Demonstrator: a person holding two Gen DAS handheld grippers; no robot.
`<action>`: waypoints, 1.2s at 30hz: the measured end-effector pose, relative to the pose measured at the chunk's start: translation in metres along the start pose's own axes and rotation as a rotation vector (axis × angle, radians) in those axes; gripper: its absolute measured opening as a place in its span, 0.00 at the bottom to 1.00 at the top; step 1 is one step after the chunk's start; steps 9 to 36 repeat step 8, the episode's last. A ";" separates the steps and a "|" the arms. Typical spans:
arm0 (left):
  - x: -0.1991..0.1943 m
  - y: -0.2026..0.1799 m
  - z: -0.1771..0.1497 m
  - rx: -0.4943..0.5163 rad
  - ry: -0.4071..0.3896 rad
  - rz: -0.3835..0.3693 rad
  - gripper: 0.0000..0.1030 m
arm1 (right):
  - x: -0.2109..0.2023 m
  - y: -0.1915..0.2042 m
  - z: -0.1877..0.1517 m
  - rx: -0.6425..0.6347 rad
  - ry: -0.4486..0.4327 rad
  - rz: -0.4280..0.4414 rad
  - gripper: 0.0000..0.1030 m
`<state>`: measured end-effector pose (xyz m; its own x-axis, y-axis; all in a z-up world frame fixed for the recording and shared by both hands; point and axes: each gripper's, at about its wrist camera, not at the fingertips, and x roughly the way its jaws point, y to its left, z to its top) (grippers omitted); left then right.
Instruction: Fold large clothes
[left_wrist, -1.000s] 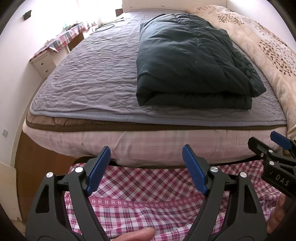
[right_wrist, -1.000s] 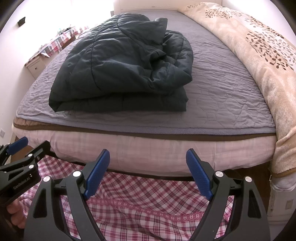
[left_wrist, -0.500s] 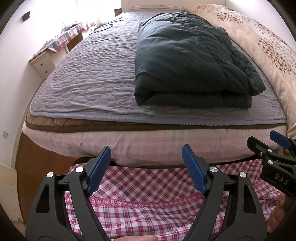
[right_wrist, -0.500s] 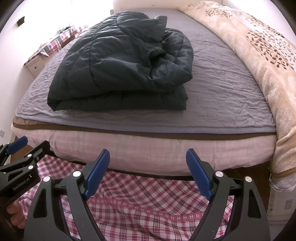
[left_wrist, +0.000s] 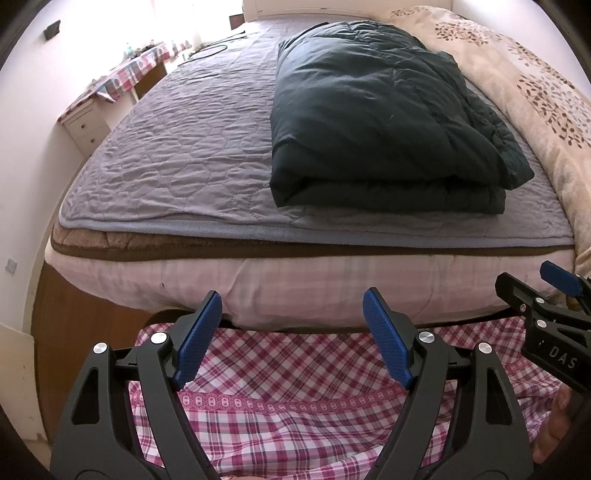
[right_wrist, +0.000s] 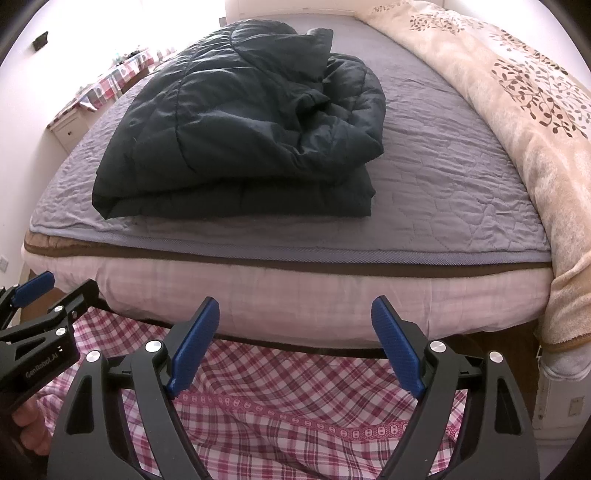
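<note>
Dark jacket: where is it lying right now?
The dark jacket lies folded on the grey bedspread near the foot edge, left of the beige blanket.

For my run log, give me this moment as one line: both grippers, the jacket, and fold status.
left gripper: open, empty | right gripper: open, empty | dark jacket: folded, on grey bed cover near foot edge | both grippers off bed, over plaid cloth

A folded dark jacket (left_wrist: 384, 122) lies near the bed's (left_wrist: 295, 280) front edge; the left gripper (left_wrist: 291, 339) hangs wide open, empty, over plaid cloth (left_wrist: 295, 373).
</note>
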<state>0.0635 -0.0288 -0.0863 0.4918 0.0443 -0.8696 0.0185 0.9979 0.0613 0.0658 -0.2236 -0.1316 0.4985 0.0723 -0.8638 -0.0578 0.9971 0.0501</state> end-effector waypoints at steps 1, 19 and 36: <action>0.000 0.000 0.000 0.001 0.003 0.002 0.76 | 0.001 -0.001 0.001 0.000 0.002 0.000 0.80; 0.002 0.003 0.000 0.004 0.009 -0.001 0.76 | 0.002 -0.001 0.001 0.000 0.011 0.000 0.80; 0.002 0.003 0.000 0.004 0.009 -0.001 0.76 | 0.002 -0.001 0.001 0.000 0.011 0.000 0.80</action>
